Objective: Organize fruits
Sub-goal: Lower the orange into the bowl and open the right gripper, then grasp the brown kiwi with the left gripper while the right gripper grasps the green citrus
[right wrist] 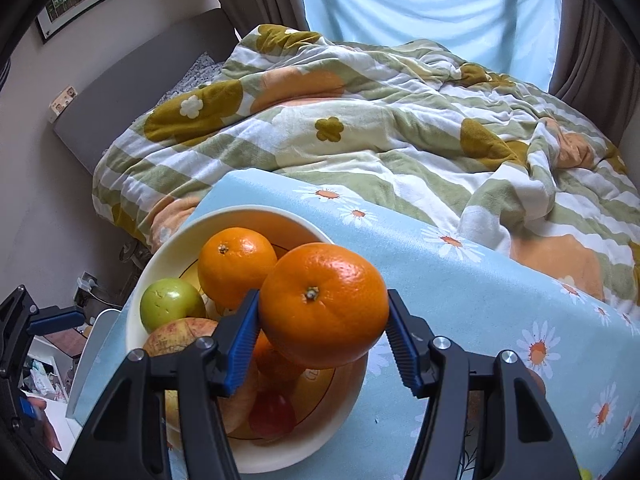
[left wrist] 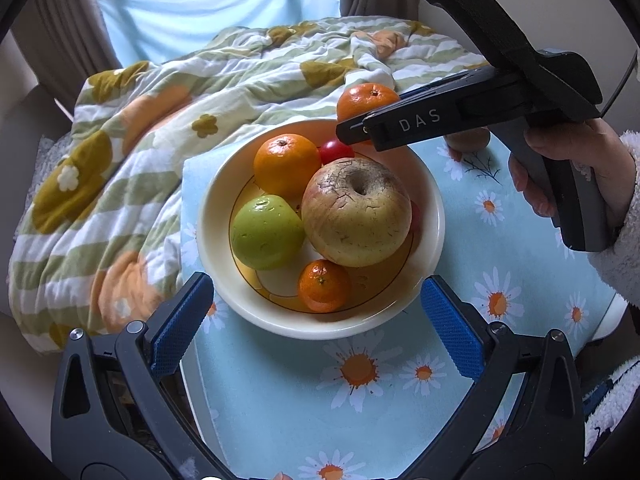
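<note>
A cream bowl (left wrist: 432,216) stands on the daisy-print table. It holds a large russet apple (left wrist: 356,212), a green apple (left wrist: 266,232), an orange (left wrist: 286,164), a small mandarin (left wrist: 324,285) and a red fruit (left wrist: 335,149). My right gripper (right wrist: 322,322) is shut on an orange (right wrist: 324,304) and holds it above the bowl's (right wrist: 160,264) far right rim; it also shows in the left wrist view (left wrist: 366,100). My left gripper (left wrist: 316,320) is open and empty, at the bowl's near rim.
A light blue daisy tablecloth (left wrist: 400,400) covers the small table. A rumpled flowered quilt (right wrist: 360,120) lies on the bed behind it. A brownish fruit (left wrist: 468,140) sits on the cloth right of the bowl, half hidden by my right gripper.
</note>
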Demonstrator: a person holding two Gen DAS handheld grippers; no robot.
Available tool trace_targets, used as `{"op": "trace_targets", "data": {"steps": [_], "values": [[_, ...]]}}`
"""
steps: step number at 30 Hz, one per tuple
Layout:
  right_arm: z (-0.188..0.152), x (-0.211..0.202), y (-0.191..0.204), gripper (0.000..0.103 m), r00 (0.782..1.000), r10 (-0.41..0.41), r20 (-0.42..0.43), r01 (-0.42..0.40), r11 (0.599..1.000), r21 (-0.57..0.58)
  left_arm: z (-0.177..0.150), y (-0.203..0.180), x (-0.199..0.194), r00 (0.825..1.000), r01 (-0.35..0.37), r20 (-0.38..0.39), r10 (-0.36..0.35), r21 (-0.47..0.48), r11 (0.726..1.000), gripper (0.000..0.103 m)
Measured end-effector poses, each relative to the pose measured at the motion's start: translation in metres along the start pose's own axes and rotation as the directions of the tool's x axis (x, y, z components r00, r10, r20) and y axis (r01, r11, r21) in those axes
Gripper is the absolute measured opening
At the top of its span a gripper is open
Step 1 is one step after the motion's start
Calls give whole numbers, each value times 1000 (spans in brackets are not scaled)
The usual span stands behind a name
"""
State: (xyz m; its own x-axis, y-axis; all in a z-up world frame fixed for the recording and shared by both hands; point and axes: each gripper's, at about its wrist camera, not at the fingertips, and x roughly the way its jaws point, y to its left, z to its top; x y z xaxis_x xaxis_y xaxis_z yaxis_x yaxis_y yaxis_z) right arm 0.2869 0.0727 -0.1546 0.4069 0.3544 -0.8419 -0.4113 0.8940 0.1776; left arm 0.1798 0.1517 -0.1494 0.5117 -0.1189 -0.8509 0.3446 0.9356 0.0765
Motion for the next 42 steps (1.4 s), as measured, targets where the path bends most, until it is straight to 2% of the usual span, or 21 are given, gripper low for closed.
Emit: {"op": "trace_targets", "data": {"steps": [1, 2, 3, 5, 16, 27, 37, 42], "values": [[0, -3, -1, 57, 1000, 5, 13, -5, 1000, 9, 0, 0, 0, 1000, 0, -2, 0, 1, 1000, 103], [0, -7, -2, 65, 999, 16, 37, -16, 1000, 17, -1, 0, -1, 1000, -1, -4, 1, 1, 1000, 103], [1, -11, -3, 83, 998, 27, 56, -28, 999, 21, -1, 1, -1, 1000, -1, -5, 1, 1, 1000, 103], [4, -16, -2, 100, 997, 35, 72, -37, 999, 21, -1, 2, -2, 1000, -1, -7, 1, -1, 1000, 103], [0, -42, 0, 100, 995, 9, 103, -14, 999, 44, 0, 1, -11, 1000, -20, -5, 20, 11, 1000, 103], [-24, -119, 3, 100, 988, -93, 126, 84, 993, 80, 8, -15, -43, 1000, -1, 16, 1, 24, 1000, 103], [-63, -189, -35, 100, 973, -173, 150, 157, 981, 113, 40, -68, -64, 996, -73, 59, 70, 58, 996, 103], [-89, -217, -69, 100, 961, -236, 145, 219, 967, 128, 54, -104, -58, 996, -50, 71, 47, 40, 998, 103]]}}
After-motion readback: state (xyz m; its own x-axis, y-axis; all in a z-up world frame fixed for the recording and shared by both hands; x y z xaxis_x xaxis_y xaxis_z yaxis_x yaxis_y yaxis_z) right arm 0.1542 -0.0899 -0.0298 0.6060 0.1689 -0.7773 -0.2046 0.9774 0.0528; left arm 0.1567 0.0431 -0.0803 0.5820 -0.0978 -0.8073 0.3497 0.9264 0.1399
